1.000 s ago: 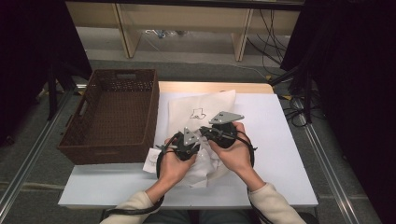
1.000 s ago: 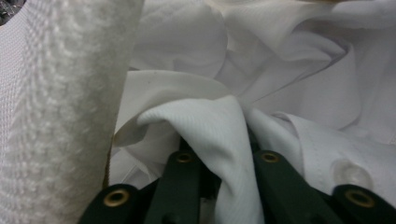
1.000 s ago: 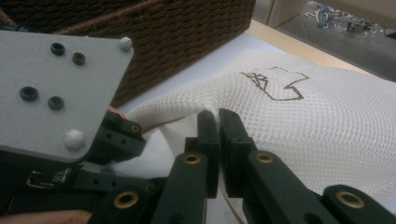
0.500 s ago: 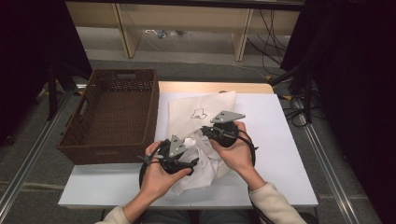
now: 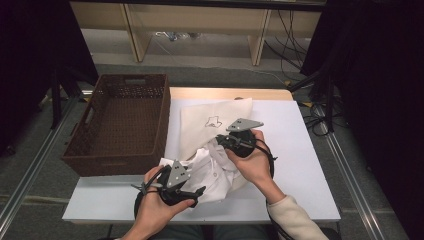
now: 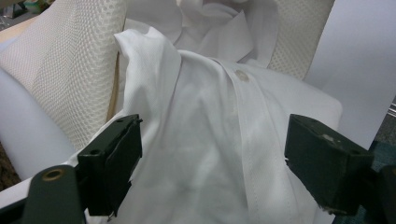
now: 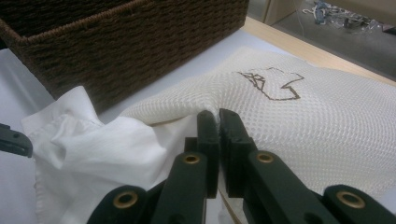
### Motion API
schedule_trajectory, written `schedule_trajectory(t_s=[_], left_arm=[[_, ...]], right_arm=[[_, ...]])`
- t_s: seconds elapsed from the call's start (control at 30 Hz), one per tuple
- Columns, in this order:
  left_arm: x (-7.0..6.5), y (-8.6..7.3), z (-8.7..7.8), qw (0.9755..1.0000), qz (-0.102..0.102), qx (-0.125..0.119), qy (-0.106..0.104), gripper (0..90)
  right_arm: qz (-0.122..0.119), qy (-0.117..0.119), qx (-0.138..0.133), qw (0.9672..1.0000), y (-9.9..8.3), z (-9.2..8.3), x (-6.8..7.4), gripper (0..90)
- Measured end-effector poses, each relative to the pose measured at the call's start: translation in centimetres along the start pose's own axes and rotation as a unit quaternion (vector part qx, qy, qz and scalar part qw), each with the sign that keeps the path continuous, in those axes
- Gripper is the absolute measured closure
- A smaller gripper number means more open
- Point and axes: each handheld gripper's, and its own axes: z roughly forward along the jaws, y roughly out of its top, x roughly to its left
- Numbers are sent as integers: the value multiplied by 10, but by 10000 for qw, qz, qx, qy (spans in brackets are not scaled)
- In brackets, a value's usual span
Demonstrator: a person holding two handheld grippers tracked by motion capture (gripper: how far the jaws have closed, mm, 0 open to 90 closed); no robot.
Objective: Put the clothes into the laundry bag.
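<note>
I see the white shirt (image 5: 212, 172) lying crumpled on the white table (image 5: 300, 150), half inside the mouth of a cream mesh laundry bag (image 5: 210, 120) that lies flat behind it; the bag bears a small dark line drawing on its upper face; a brown wicker basket (image 5: 120, 120) stands just beside the bag, at the table's left edge.

My left gripper (image 5: 200, 191) sits near the table's front edge, at the shirt's near side; its 2 jaws have just been opening and now stand wide apart; in the left gripper view the left gripper (image 6: 212, 165) has the shirt's buttoned placket lying between the jaws, but the pads press on nothing.

My right gripper (image 5: 220, 139) is at the bag's mouth; in the right gripper view the right gripper (image 7: 218, 123) has its jaws pinched almost together on the rim of the mesh bag (image 7: 299, 121), lifting that edge above the shirt (image 7: 107, 140).
</note>
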Motion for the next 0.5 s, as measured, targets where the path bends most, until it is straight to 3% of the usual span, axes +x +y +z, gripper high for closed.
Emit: schedule_trajectory(t_s=[0.1,0.13,0.17,0.2,0.27,0.37,0.47,0.5], left_arm=[[0,-3,0,10000,23,67,60,188],[0,-3,0,9999,113,72,2,188],[-3,-5,2,10000,-26,-5,12,186],[-2,-5,1,9999,109,104,0,182],[-5,-7,2,10000,-29,88,2,178],[-4,-9,5,9998,103,141,25,173],[-2,-10,8,9996,115,234,58,165],[-3,-11,11,9998,14,181,118,164]], right_arm=[[136,52,48,9999,0,0,2,889],[138,60,52,9999,0,0,2,889],[136,64,48,9999,0,0,2,889],[13,62,36,10000,0,1,1,889],[124,33,51,9999,0,0,2,889],[111,32,65,9999,0,0,2,889],[103,29,64,9999,0,-1,2,889],[105,37,90,9999,0,-1,2,889]])
